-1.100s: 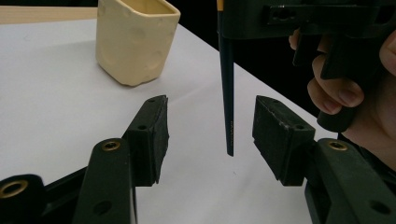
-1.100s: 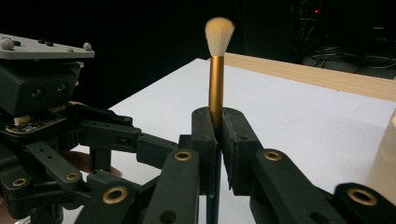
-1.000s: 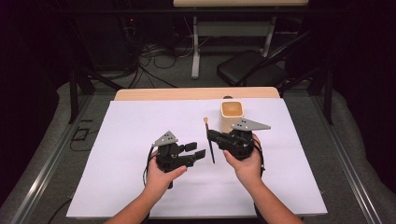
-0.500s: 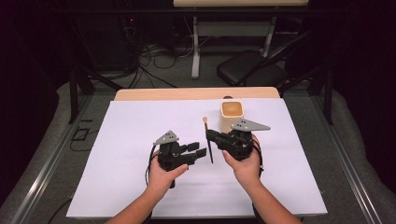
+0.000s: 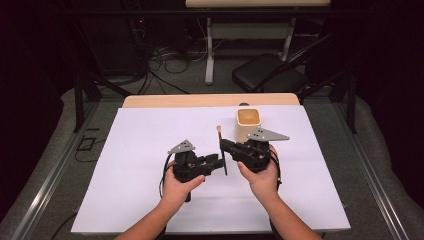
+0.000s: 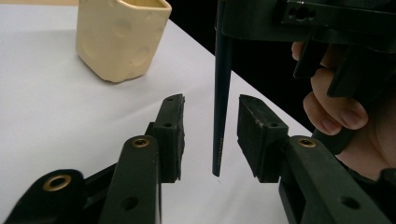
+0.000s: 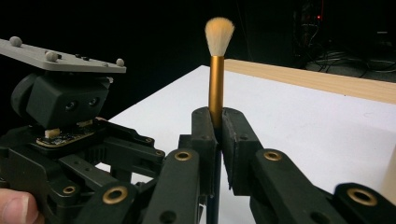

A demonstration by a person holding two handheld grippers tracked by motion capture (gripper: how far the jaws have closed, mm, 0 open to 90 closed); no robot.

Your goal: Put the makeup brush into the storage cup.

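The right gripper (image 5: 226,146) clamps the slim dark-handled, gold-ferruled brush (image 7: 218,70); the left gripper (image 6: 210,133) straddles its handle, jaws wide, handover unfinished.

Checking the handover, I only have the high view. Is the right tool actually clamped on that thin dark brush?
Observer: Yes. The right tool is shut on the dark-handled brush with the gold metal ferrule, just under the ferrule, cream bristles up.
Operator: Left tool gripping too?
Observer: No. The left tool is open, its jaws either side of the handle, gaps showing on both sides.
Operator: Handle tip on the sheet?
Observer: Seems just clear of the white sheet.
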